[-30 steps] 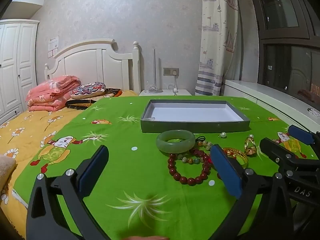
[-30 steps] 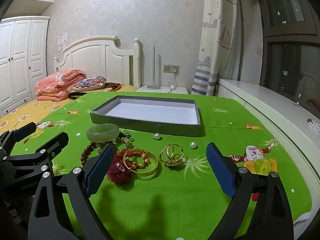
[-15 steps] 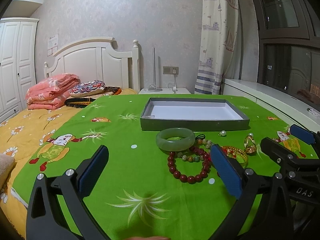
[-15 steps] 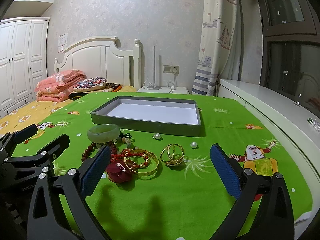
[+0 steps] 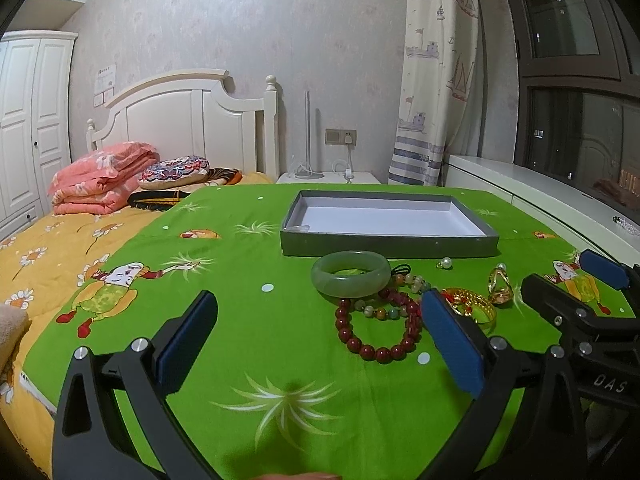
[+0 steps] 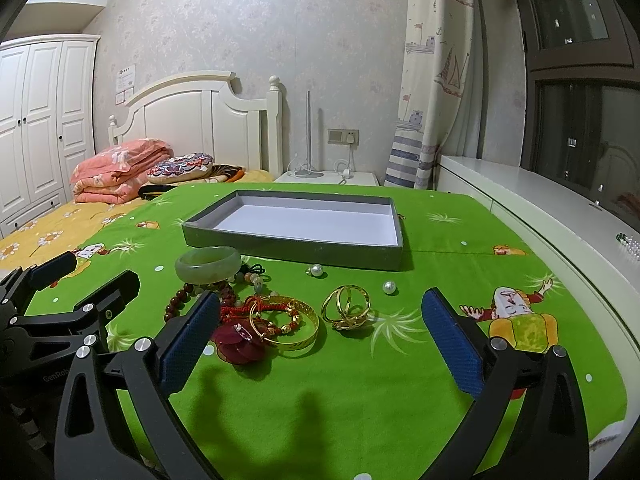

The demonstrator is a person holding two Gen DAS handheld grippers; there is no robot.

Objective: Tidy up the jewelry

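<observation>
While both grippers hover just above a green cartoon-print cloth (image 6: pixel 460 256), the jewelry lies loose ahead of them. One shallow grey rectangular tray with a white floor (image 6: pixel 308 246) stands empty, farthest beyond the fingertips. Counted in front of it: one pale green jade bangle (image 6: pixel 208 264), one dark red bead bracelet (image 5: pixel 378 326), one strand of mixed pastel beads (image 5: pixel 404 292), one wide gold bangle (image 6: pixel 294 328) tangled with one red cord bracelet (image 6: pixel 240 310), one cluster of dark red discs (image 6: pixel 238 342), one gold interlocked ring (image 6: pixel 347 307) and two loose white pearls (image 6: pixel 317 270).

Right gripper (image 6: pixel 320 328): its blue-padded jaws stand wide apart and hold nothing; the gold bangle and gold ring lie just ahead, between its fingertip lines. It tilts gently downward toward the cloth.

Left gripper (image 5: pixel 318 330): jaws also wide apart and empty, tilted gently downward. The red bead bracelet sits just ahead, toward its right finger, with the jade bangle a little farther on. The two grippers are side by side, each visible at the edge of the other's view.
</observation>
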